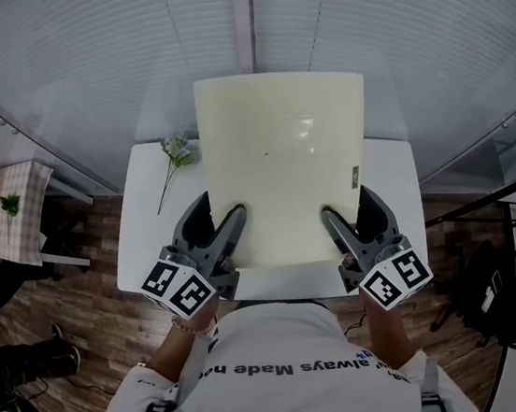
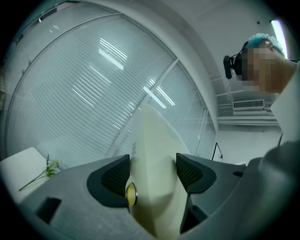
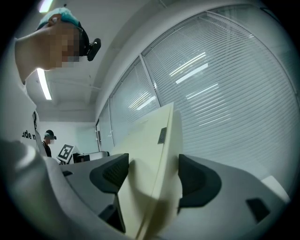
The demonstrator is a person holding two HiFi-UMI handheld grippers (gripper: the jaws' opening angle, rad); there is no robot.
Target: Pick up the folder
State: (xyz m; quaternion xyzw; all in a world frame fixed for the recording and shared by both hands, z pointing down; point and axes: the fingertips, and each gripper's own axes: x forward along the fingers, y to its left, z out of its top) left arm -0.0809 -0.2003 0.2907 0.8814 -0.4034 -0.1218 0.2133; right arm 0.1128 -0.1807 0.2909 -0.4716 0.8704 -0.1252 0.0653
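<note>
— Your left gripper is pinching the near edge of the folder, and your right gripper has it clamped too.
— Where's the folder?
— Over the white table, tilted up. A flower lies to its left, with blinds beyond.

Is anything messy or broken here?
Nothing looks broken or spilled. The only stray thing is a flower sprig lying loose on the white table, beside the folder held by the left gripper and right gripper.
</note>
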